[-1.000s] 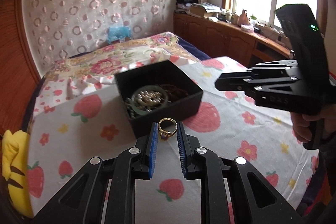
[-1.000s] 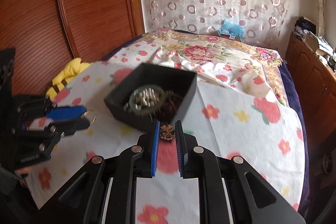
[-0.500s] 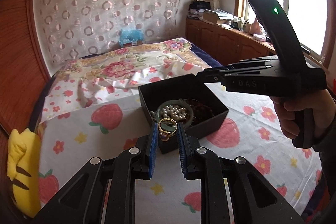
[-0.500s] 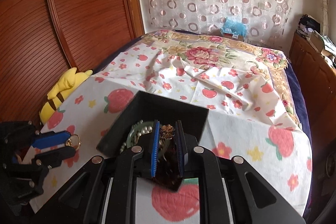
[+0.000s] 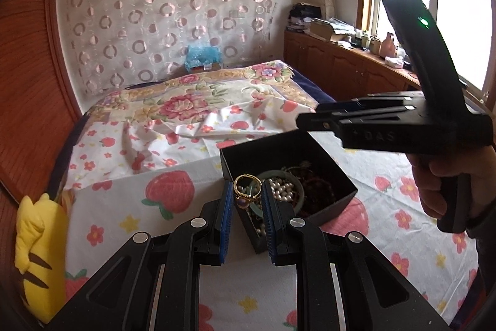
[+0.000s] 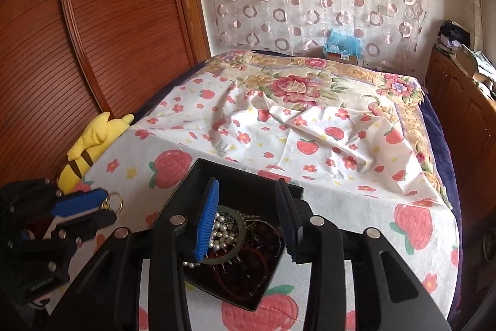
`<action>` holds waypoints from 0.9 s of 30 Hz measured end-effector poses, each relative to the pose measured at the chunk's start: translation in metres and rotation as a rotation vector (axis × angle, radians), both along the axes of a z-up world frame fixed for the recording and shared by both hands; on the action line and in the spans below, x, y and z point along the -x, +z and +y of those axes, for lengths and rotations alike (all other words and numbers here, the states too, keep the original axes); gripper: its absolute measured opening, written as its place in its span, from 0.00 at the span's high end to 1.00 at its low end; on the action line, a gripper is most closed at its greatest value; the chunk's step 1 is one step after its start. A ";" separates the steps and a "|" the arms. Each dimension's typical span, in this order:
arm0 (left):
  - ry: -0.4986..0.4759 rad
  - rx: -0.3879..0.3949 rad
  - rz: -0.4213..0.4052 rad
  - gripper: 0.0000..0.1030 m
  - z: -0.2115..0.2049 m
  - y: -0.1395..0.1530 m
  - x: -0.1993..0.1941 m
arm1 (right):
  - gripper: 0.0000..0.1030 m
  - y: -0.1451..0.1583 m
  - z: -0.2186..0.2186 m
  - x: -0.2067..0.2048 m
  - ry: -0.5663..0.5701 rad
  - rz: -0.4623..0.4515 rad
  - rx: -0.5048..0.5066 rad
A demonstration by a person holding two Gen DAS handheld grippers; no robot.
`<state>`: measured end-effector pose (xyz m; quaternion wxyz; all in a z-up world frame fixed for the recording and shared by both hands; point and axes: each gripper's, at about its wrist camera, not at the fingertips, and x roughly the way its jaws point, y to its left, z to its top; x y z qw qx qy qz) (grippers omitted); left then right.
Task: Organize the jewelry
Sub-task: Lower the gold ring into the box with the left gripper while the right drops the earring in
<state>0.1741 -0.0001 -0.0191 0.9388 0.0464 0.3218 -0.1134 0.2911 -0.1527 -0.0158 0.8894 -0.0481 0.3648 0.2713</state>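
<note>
Right gripper [image 6: 248, 216] jaws just sprang apart over box [image 6: 198, 176], brooch gone from between them; left gripper [image 5: 246, 200] pinches ring [image 5: 247, 187], drop next.

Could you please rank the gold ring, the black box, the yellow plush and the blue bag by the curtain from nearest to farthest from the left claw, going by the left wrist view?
1. Gold ring: held between the left claw's pads.
2. Black box: just ahead, slightly right.
3. Yellow plush: far left, at the bed's edge.
4. Blue bag: across the bed, against the curtain.
</note>
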 end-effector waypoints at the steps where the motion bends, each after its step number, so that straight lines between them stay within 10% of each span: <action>1: 0.002 0.002 0.000 0.83 0.000 0.001 -0.003 | 0.61 0.001 -0.001 0.003 -0.003 -0.012 0.004; 22: 0.060 0.018 0.021 0.83 -0.013 -0.004 -0.058 | 0.61 -0.003 -0.059 0.052 -0.062 -0.071 -0.034; 27: 0.053 0.009 0.013 0.69 -0.018 -0.005 -0.053 | 0.61 -0.010 -0.065 0.057 -0.087 -0.068 -0.048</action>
